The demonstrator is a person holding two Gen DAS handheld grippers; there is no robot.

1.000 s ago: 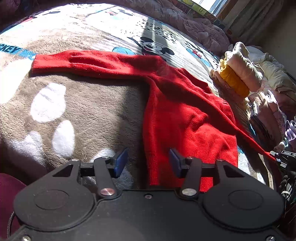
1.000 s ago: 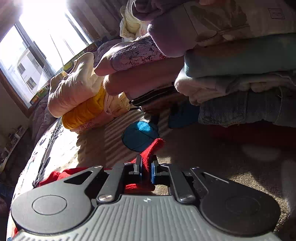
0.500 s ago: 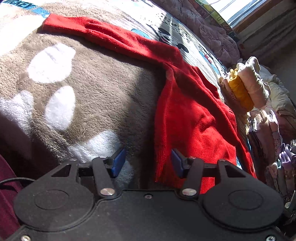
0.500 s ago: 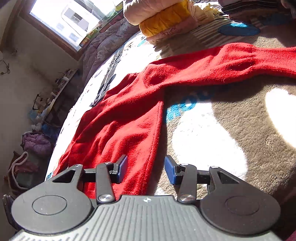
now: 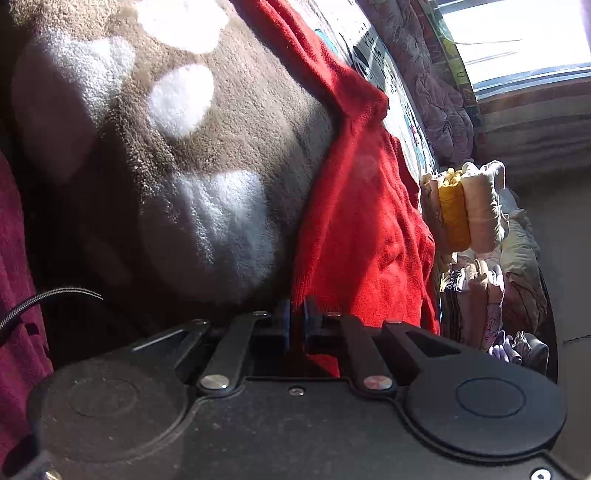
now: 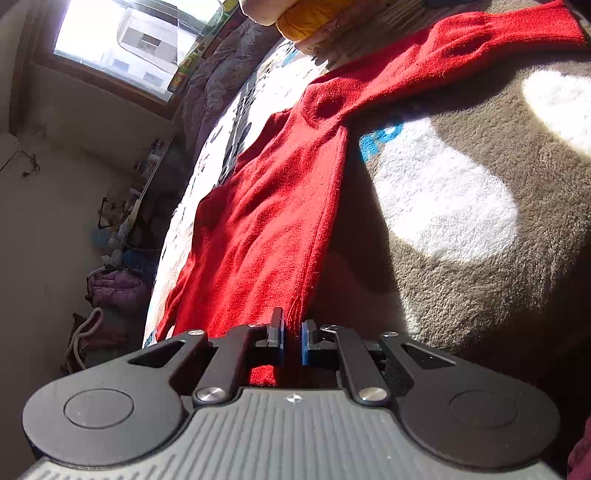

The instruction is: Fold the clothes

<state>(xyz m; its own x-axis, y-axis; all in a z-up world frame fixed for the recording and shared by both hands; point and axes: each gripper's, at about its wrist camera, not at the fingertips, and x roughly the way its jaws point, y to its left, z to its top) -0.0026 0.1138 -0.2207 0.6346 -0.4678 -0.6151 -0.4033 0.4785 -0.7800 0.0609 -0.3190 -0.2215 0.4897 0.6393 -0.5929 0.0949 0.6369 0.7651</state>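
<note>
A red sweater (image 5: 362, 229) lies spread on a brown fleece blanket (image 5: 229, 122) with white spots. In the left wrist view my left gripper (image 5: 297, 321) is at the sweater's lower hem corner, its blue pads closing tight on the red edge. In the right wrist view the sweater (image 6: 269, 221) runs away from me, one sleeve (image 6: 461, 48) stretched to the upper right. My right gripper (image 6: 292, 334) is at the other hem corner, jaws closing, with a thin fold of red knit pinched between the pads.
Folded clothes, among them a yellow roll (image 5: 454, 206), are stacked past the sweater's far side. A quilted purple cover (image 5: 439, 99) lies under the window (image 6: 136, 33). The blanket (image 6: 480, 206) spreads to the right. Clutter (image 6: 114, 288) stands on the floor beside the bed.
Both grippers dropped to the sweater's bottom hem and went from open to shut on it. The right one first let go of the sleeve cuff and swung across.
</note>
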